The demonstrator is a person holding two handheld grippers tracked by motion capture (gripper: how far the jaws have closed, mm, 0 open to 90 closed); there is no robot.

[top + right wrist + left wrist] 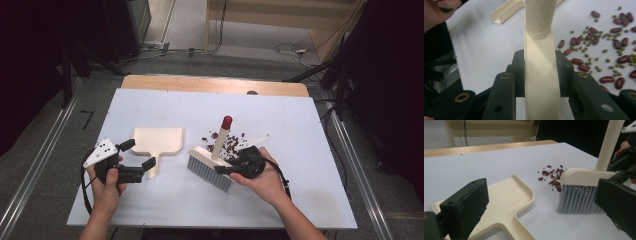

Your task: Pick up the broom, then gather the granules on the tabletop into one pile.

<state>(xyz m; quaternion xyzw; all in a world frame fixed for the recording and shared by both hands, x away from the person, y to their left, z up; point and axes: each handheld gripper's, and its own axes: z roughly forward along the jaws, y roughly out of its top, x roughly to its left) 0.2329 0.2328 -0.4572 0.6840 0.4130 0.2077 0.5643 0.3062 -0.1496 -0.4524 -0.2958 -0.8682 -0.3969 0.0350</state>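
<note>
We pinch the brush [212,164] tight in our right tool [226,170] near the middle of the worktop [300,200], our left tool [137,155] spread wide by the dustpan [157,141], so we should sweep the beans [230,142] slowly toward it; we see no words anywhere.

overhead forward-down, two close views, shared brush [212,167]

White table top [150,200], cables [210,50] on floor
</note>
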